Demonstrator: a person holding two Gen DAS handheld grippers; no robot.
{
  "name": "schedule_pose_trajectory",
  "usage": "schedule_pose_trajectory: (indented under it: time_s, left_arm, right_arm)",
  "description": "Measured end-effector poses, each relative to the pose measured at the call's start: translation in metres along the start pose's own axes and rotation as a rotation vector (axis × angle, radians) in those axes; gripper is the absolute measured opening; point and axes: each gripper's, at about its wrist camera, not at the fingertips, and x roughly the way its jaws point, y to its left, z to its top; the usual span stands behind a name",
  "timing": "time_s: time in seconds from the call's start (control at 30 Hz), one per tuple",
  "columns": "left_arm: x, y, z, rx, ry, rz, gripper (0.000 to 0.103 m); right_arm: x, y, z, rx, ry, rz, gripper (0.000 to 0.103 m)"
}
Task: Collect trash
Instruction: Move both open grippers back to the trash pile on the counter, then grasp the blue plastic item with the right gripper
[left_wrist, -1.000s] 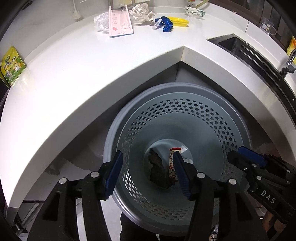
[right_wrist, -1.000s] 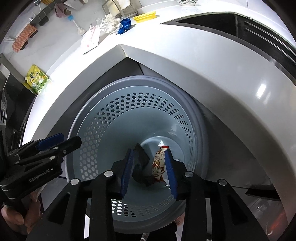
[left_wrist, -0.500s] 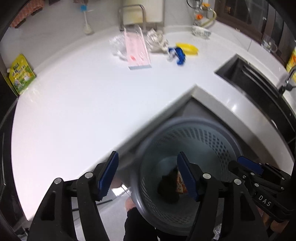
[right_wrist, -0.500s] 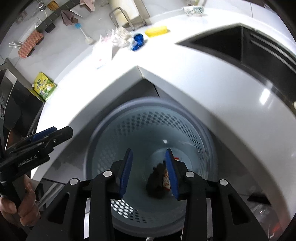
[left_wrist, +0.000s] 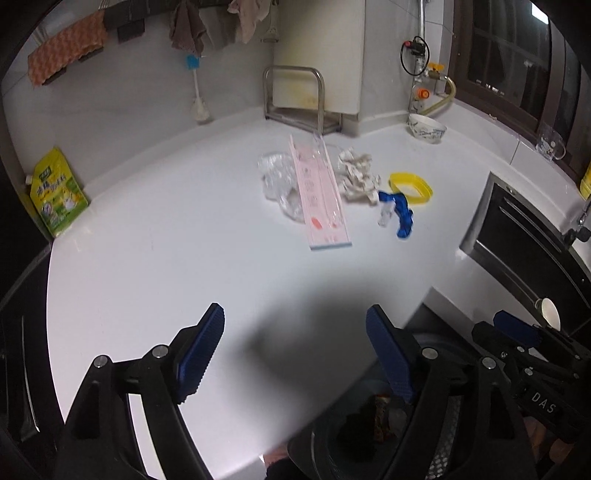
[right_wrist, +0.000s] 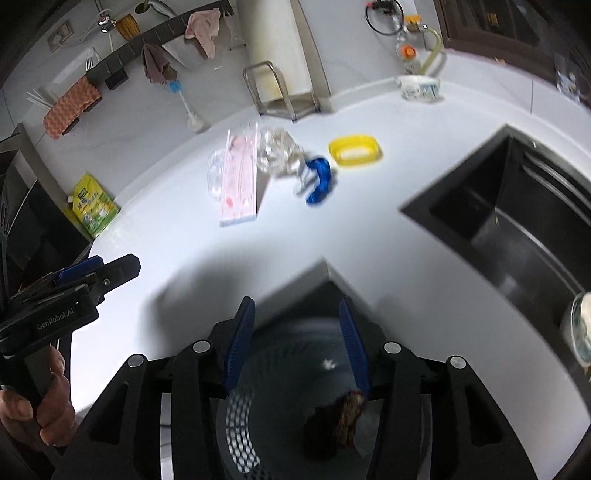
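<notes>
Loose trash lies at the back of the white counter (left_wrist: 166, 258): a flat pink packet (left_wrist: 321, 199), clear plastic wrap (left_wrist: 277, 181), crumpled white paper (left_wrist: 356, 173), a blue scrap (left_wrist: 400, 214) and a yellow lid (left_wrist: 410, 186). Below the counter's inner corner stands the grey perforated bin (right_wrist: 240, 424), holding a dark lump and a snack wrapper (right_wrist: 332, 421). My left gripper (left_wrist: 293, 317) hangs over the counter's front edge, jaws opening, nothing between them. Over the bin, my right gripper (right_wrist: 295, 308) is also opening and empty.
A dark sink (right_wrist: 517, 221) is sunk into the counter on the right. A green-yellow pouch (left_wrist: 55, 192) leans at the far left. A patterned bowl (left_wrist: 426, 127), a metal rack (left_wrist: 295, 96) and a bottle brush (left_wrist: 199, 99) stand along the back wall.
Both grippers have risen out from over the bin, and the views have tilted up onto the counter. Both pairs of jaws have spread wider. The bin has slid to the bottom of both views.
</notes>
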Motion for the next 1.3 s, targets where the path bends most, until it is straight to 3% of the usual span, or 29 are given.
schedule_pose_trajectory:
  time_s: [0.3, 0.5, 0.9, 1.3]
  left_arm:
    - [0.033, 0.027, 0.046, 0.005, -0.025, -0.025, 0.080]
    - [0.063, 0.036, 0.063, 0.010, -0.002, -0.045, 0.080]
    - [0.095, 0.045, 0.072, 0.038, 0.012, -0.064, 0.080]
    - [0.112, 0.047, 0.070, 0.036, 0.040, -0.086, 0.080]
  right_arm:
    - [0.040, 0.013, 0.058, 0.000, -0.046, -0.059, 0.055]
    - [0.077, 0.009, 0.080, 0.038, -0.020, -0.091, 0.055]
    - [0.133, 0.003, 0.114, 0.027, 0.000, -0.167, 0.055]
    - [0.162, -0.003, 0.121, 0.018, 0.026, -0.221, 0.052]
